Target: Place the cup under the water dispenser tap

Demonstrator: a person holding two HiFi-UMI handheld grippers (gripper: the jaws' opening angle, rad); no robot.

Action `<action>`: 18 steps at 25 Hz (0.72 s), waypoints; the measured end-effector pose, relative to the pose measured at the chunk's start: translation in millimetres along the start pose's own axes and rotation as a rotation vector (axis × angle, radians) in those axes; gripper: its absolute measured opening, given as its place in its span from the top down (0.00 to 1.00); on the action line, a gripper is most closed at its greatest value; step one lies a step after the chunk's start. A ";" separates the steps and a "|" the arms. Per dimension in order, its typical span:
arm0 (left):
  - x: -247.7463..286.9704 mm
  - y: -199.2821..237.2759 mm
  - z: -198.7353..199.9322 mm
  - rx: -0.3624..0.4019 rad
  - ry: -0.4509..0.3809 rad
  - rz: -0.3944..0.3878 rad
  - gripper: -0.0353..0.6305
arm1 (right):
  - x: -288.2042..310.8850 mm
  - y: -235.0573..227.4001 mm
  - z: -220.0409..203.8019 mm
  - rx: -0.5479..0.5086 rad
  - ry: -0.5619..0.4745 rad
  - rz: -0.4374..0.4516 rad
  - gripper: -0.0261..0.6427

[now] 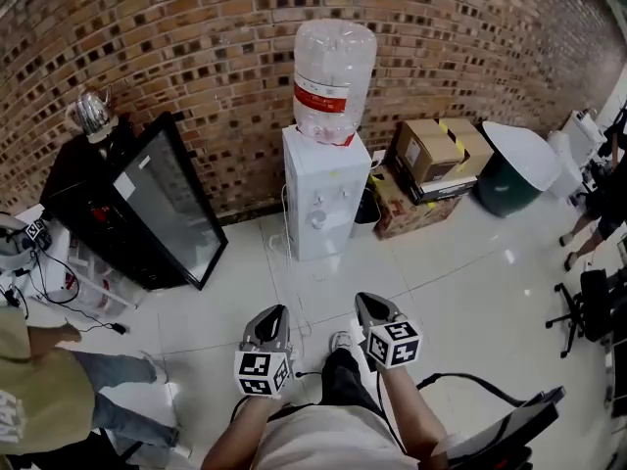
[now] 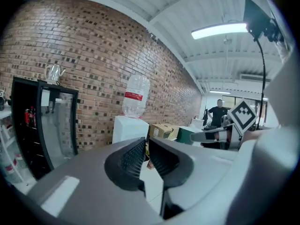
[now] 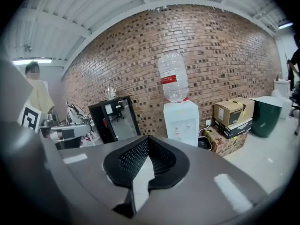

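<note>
A white water dispenser [image 1: 324, 189] with a clear bottle [image 1: 333, 67] on top stands against the brick wall, its taps [image 1: 318, 218] facing me. No cup shows in any view. My left gripper [image 1: 275, 311] and right gripper [image 1: 364, 300] are held side by side over the white floor, well short of the dispenser, both pointing toward it. In the left gripper view the jaws [image 2: 146, 142] are shut with nothing between them, the dispenser [image 2: 129, 128] beyond. In the right gripper view the jaws [image 3: 147, 138] meet at the tip, empty, and the dispenser [image 3: 182, 121] is ahead.
A black glass-door cabinet [image 1: 147, 204] with a metal kettle [image 1: 93, 114] on top stands left of the dispenser. Cardboard boxes [image 1: 436, 150] and a green bin with a white lid [image 1: 514, 169] lie to its right. A person [image 1: 59, 390] crouches at lower left; an office chair [image 1: 588, 306] is at right.
</note>
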State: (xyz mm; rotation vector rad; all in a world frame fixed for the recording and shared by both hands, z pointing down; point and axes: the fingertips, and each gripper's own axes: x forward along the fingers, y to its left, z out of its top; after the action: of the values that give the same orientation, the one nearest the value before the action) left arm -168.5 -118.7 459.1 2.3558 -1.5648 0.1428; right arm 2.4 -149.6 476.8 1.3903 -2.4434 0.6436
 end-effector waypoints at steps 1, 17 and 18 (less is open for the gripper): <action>-15.5 0.5 -1.5 -0.003 -0.006 0.000 0.90 | -11.4 13.0 -4.1 0.008 -0.008 0.001 0.96; -97.4 -38.9 -13.7 -0.016 0.042 0.003 0.93 | -95.2 73.0 -23.6 0.071 -0.038 0.092 0.96; -95.6 -44.9 -11.8 -0.011 0.044 -0.003 0.93 | -100.3 70.5 -18.9 0.057 -0.046 0.096 0.96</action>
State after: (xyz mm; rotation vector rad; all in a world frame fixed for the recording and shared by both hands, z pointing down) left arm -164.6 -14.8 437.4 2.3304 -1.5372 0.1841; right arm -7.0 -34.0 432.8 1.3291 -2.5598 0.7157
